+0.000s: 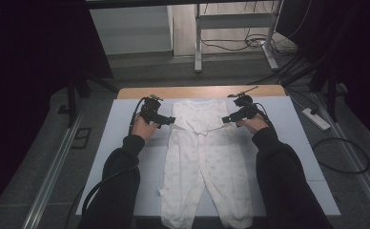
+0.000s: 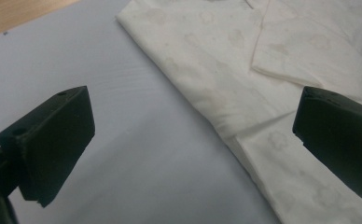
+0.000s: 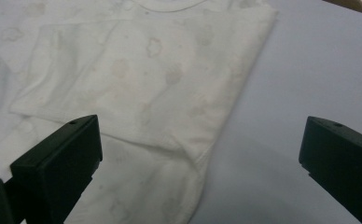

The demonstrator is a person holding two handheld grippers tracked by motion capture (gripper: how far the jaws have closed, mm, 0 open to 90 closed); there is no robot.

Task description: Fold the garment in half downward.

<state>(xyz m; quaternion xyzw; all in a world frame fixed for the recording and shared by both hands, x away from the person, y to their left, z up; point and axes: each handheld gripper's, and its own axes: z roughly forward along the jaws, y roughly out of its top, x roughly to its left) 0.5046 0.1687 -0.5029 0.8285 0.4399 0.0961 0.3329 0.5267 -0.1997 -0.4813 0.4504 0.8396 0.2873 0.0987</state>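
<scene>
While both tongs gape – L (image 2: 193, 140) | R (image 3: 200, 158) – straddling garment (image 1: 202, 157) side edges | mat (image 1: 126, 124) beside.

Dim, dark-edged high view, table lit from above; both gripper views soft, near jaws blurred.

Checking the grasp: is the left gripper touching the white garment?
Cannot tell. The left gripper has its fingers wide open over the white garment edge; left gripper view shows neither contact nor gap.

The garment (image 1: 204, 157) lies on the mat (image 1: 126, 124) (grippers flanking it).
</scene>
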